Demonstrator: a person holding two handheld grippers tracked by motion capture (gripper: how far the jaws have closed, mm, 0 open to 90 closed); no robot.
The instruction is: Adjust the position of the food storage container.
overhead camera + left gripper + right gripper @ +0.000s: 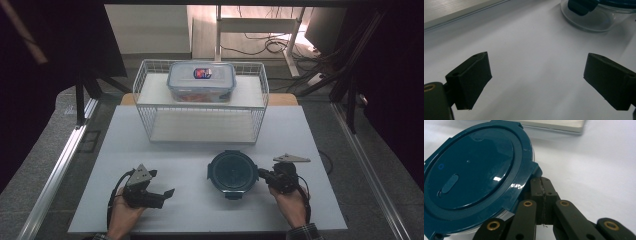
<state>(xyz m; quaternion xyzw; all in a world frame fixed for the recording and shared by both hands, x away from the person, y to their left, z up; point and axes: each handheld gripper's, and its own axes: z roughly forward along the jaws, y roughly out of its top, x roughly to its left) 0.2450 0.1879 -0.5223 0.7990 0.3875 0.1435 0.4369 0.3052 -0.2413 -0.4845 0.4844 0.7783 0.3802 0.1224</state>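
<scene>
Round container (232, 172), blue lid on

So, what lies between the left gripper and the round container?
Nothing: in the high view, only bare white table separates the left gripper from the round container.

Place was judged lab or recording rig, not home. White tabletop (200, 200) was framed by aluminium rails (60, 165) and dark curtains (45, 55). Loose cables (272, 47) were seen on floor behind, beside metal stand (257, 25). Wire shelf rack (200, 107) was set out as staged prop.
</scene>
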